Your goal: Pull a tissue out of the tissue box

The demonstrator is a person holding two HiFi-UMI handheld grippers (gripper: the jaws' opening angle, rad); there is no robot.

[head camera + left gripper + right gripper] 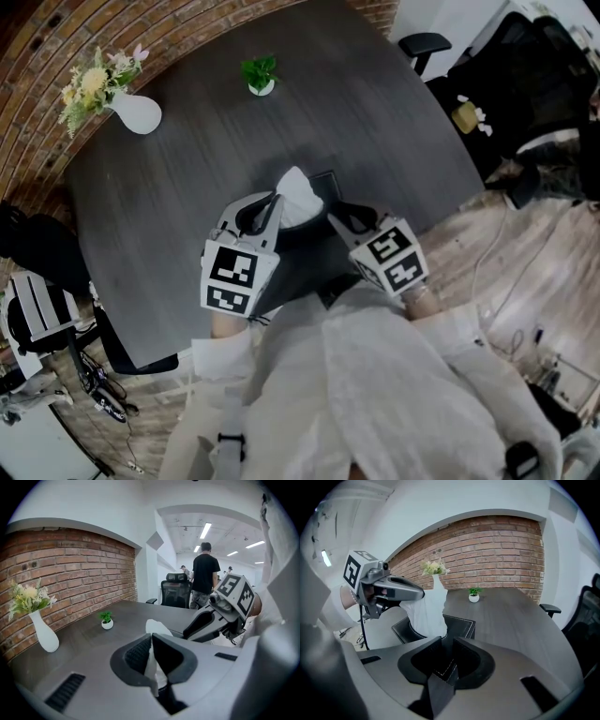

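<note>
Dark table (187, 187), head view: is carrying the black tissue box (326, 183) near its close edge; a white vase (138, 113) of flowers and a small potted plant (259, 75) are standing well apart from it at the far side.
Tissue (298, 195), head view: is rising white out of the box top, leaning toward the left gripper (275, 199).
Right gripper (335, 220), head view: is reaching down onto the box's near right side.

Left gripper (151, 637), left gripper view: is clamping its jaws together on the tissue (157, 627), which is running down between the pads and poking up beyond the tips.
Right gripper (190, 633), left gripper view: is pointing down at the right, just beside the tissue.
Background, left gripper view: a person in a black shirt (205, 573) is standing beyond an office chair (176, 590); a brick wall (70, 573) is running along the left.

Right gripper (447, 641), right gripper view: is pinching the stitched near rim of the tissue box (461, 626), jaws nearly together with the rim between them.
Tissue (426, 613), right gripper view: is stretching up from the box opening into the left gripper's (419, 592) tips, its lower end inside the box.
Potted plant (474, 595), right gripper view: is sitting far back on the table (511, 620).
</note>
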